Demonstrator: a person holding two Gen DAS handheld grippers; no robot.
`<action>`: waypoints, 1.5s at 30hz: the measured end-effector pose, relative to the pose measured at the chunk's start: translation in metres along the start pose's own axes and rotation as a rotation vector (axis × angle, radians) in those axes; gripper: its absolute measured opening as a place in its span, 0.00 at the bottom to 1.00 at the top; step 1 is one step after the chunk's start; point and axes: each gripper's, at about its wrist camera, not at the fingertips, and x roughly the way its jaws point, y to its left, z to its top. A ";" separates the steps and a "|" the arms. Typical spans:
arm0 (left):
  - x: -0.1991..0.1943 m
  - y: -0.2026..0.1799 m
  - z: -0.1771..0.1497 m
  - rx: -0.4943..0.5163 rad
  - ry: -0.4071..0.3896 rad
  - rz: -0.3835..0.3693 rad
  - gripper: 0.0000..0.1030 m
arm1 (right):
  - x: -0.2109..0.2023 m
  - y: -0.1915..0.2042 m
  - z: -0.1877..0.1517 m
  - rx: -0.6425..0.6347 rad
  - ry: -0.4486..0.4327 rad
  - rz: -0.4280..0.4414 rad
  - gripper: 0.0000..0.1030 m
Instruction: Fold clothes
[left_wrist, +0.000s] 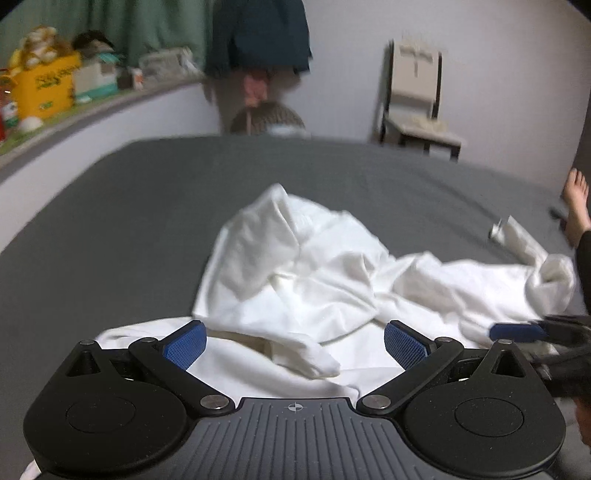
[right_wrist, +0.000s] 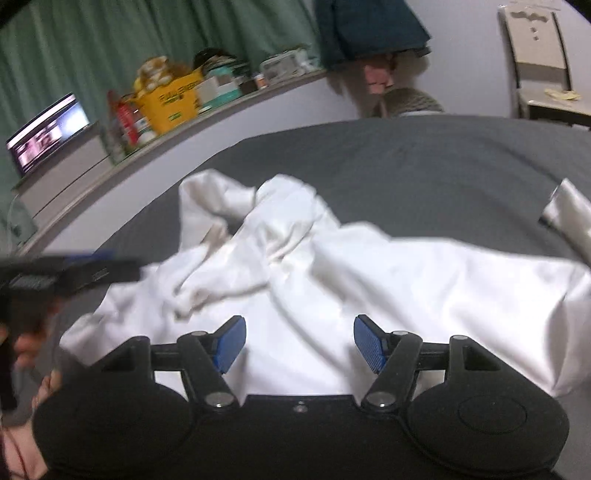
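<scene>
Here, both tongs, left (left_wrist: 294, 343) and right (right_wrist: 299, 343), gape over a crumpled white garment (left_wrist: 295, 266) on a grey bed (left_wrist: 110, 206).

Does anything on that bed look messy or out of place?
Yes. The white garment lies crumpled in a heap on the grey bed, bunched into ridges rather than spread flat or folded. One strip trails off toward a bare foot at the bed's edge.
</scene>
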 end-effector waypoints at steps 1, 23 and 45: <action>0.009 -0.001 0.001 -0.008 0.021 -0.001 0.99 | 0.000 -0.002 -0.001 -0.003 0.004 0.001 0.62; -0.119 0.189 -0.002 -0.656 -0.435 0.550 0.05 | 0.008 -0.029 0.015 -0.078 -0.129 -0.138 0.68; -0.122 0.158 -0.052 -0.424 -0.335 0.382 0.94 | 0.114 -0.007 0.093 -0.329 0.216 -0.149 0.04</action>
